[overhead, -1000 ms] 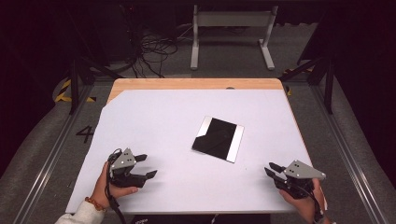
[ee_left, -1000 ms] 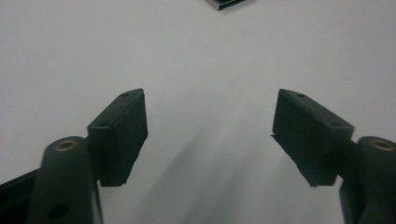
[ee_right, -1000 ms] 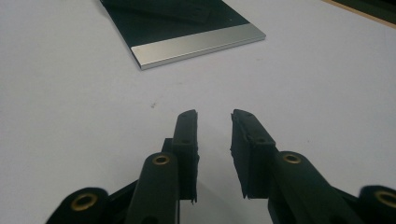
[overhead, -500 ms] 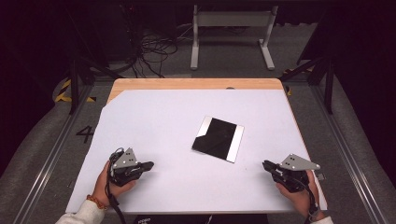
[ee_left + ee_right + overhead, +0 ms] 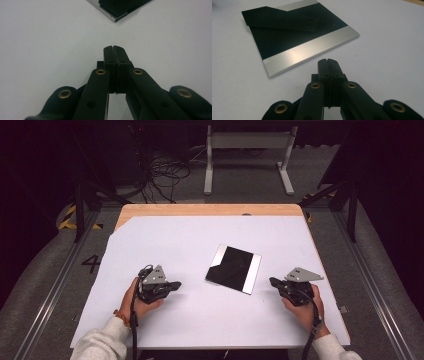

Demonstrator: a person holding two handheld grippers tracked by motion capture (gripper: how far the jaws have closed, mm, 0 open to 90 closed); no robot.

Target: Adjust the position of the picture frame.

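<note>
Bright white table (image 5: 200,245), dark surroundings; silver plate (image 5: 307,47) shows glare; near foreground blurs.

1. A lab-style recording rig: a white-covered tabletop (image 5: 200,250) stands under a fixed camera in a dark room.
2. Tangled cables (image 5: 165,172) and a metal stand (image 5: 247,150) lie beyond its far edge.
3. Floor rails (image 5: 50,290) flank it.

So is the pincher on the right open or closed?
Closed. The right gripper has its two black jaws pressed together, with nothing between them.
</note>
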